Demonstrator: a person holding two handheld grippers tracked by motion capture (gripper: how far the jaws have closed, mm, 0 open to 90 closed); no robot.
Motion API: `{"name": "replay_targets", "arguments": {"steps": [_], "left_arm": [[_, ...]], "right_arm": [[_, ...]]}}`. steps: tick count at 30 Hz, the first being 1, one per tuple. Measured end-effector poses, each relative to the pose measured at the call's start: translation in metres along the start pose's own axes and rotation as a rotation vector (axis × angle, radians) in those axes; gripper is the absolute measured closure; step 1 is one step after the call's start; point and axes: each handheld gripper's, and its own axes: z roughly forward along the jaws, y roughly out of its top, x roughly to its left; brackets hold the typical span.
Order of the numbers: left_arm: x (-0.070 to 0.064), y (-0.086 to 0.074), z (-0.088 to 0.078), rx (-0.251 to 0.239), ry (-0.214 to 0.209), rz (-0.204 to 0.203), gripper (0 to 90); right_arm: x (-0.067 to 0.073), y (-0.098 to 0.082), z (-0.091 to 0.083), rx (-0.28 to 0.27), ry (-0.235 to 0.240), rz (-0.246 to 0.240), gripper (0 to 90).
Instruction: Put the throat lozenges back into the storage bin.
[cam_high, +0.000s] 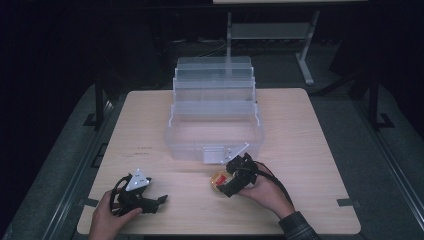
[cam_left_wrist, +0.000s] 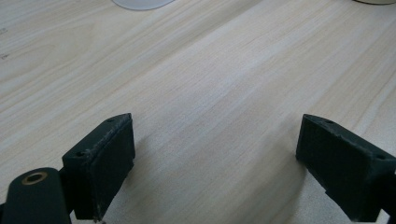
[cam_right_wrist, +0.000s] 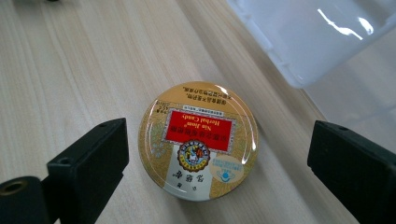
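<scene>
A round, flat gold tin with a red label on its lid (cam_right_wrist: 198, 141) lies on the pale wooden table (cam_high: 310, 150), near the front edge and a little right of the middle, just in front of the clear plastic tiered storage box (cam_high: 214, 117) that stands open at the table's centre. In the right gripper view the tin sits flat, lid up, between the two black jaws and touching neither.

The right gripper (cam_right_wrist: 219, 168) hangs over the tin with its jaws spread wide, a clear gap on each side. The step in hand looks like a grasp of the tin, probably to carry it into the box.

The left gripper (cam_high: 152, 201) rests near the front left corner of the table, well apart from the tin; in its own view its jaws are also wide apart, with bare wood between them.

The risks come from the tin's shape. It is low and smooth, so jaws that close too high could slip off the rounded rim and flick it across the table. It also lies nearer one jaw, so an off-centre squeeze may push it sideways toward the box wall. A lift that swings too low could knock the box's front rim.
</scene>
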Motion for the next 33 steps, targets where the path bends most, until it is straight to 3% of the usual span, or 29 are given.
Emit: {"name": "replay_targets", "arguments": {"steps": [33], "left_arm": [[0.0,0.0,0.0,0.0,-0.001,-0.002,10.7]], "right_arm": [[0.008,0.0,0.028,0.055,0.034,-0.019,8.7]]}}
